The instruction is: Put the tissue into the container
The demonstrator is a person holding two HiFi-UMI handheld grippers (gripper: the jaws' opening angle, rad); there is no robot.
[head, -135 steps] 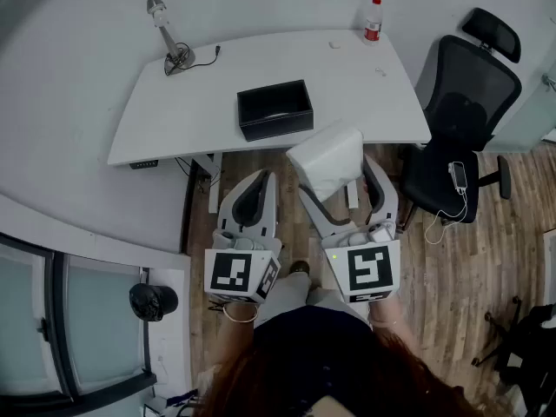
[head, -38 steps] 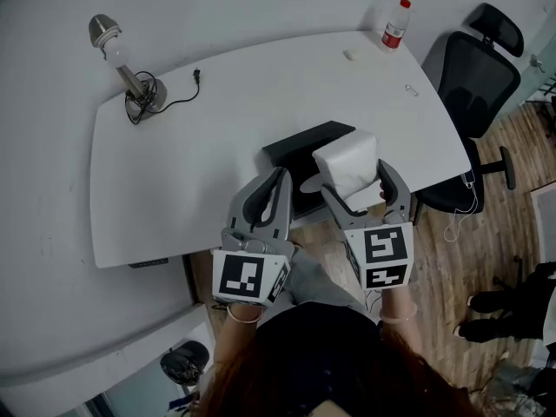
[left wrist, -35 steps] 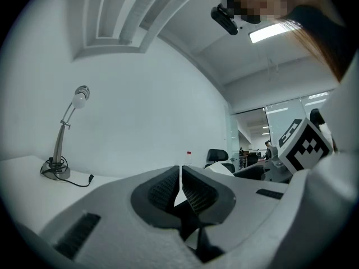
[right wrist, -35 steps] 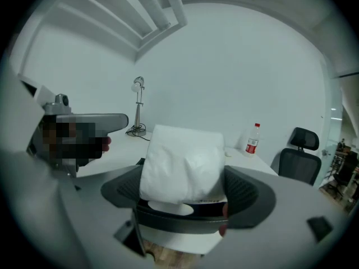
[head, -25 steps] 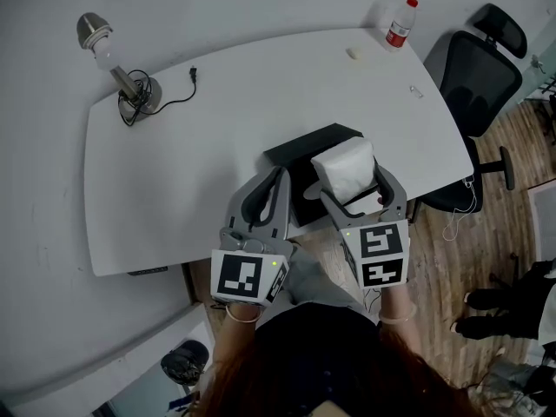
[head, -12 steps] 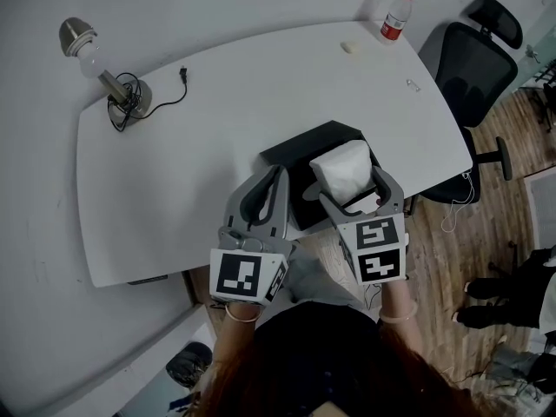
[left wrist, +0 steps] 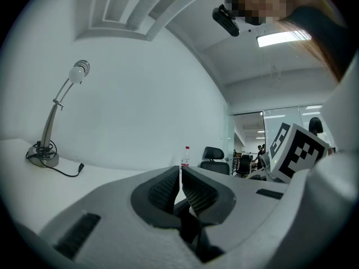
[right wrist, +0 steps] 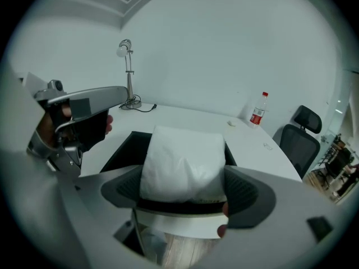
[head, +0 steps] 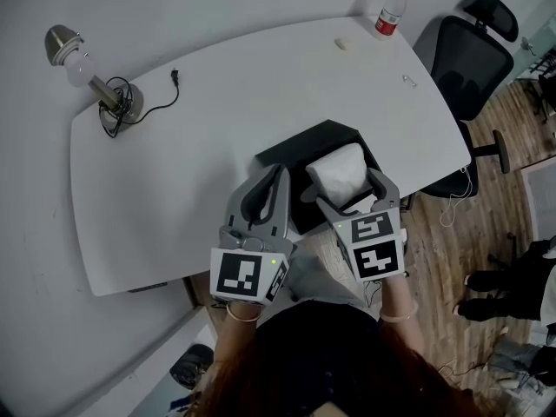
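Observation:
A white tissue pack (head: 338, 173) (right wrist: 184, 162) is clamped between the jaws of my right gripper (head: 345, 188) (right wrist: 182, 190), which is shut on it. The pack hangs over the open black container (head: 294, 150) (right wrist: 124, 145) that stands near the front edge of the white table (head: 208, 120). My left gripper (head: 274, 179) (left wrist: 180, 184) is shut with nothing in it, held just left of the container at the table's front edge. In the right gripper view the left gripper (right wrist: 78, 114) shows at the left.
A desk lamp (head: 87, 76) with its cable stands at the table's far left. A red-labelled bottle (head: 389, 10) and a small white object (head: 343, 44) sit at the far right. A black office chair (head: 473, 50) stands to the right of the table.
The view has closed in on the table over the last seconds. My right gripper has carried the tissue pack from above the floor to over the black container, lowering slightly.

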